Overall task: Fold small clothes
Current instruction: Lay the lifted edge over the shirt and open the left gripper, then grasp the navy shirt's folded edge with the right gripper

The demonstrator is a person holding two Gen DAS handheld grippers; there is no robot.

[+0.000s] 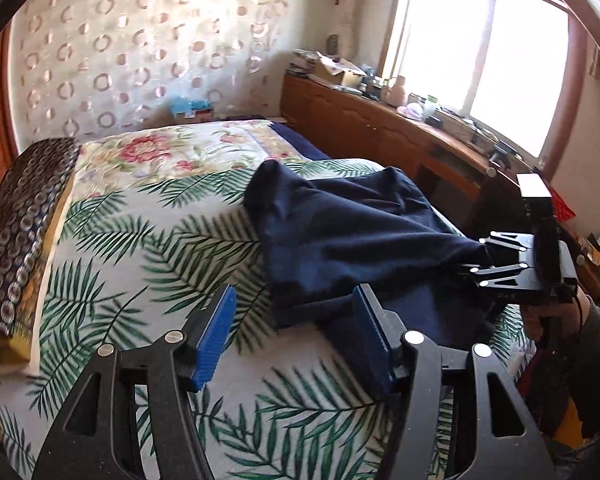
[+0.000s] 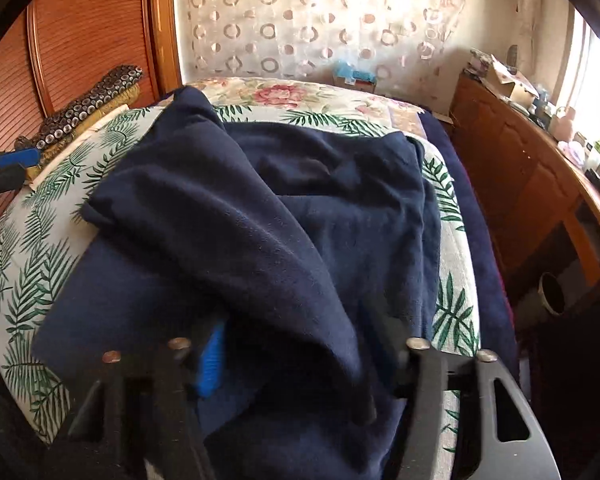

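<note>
On the palm-leaf bedspread [image 1: 148, 240], your left gripper [image 1: 296, 344] hangs with its blue pads [image 1: 216, 340] apart and nothing between them, just short of the near corner of the navy garment [image 1: 340, 232]. The garment lies half-folded across the bed (one flap already thrown over a flatter layer beneath), with a patterned cushion [image 1: 24, 232] off at the far left edge. Come down carelessly here and that gripper could snag both layers at once, or shove the lower layer out from under the fold.

To the right, your right gripper [image 2: 300, 360] has a bunched ridge of the same cloth running between its fingers. The right wrist view shows fabric draped over the jaws and hiding the pads, so whether they truly pinch it cannot be told; the left wrist view only shows the cloth drawn taut into its tip. If the hold is shallow, a pull may let the ridge slip free and collapse the fold.

Further right, the bed's edge and the wooden sideboard [image 1: 380, 128] sit close: drag the garment that way and it may slide off.
</note>
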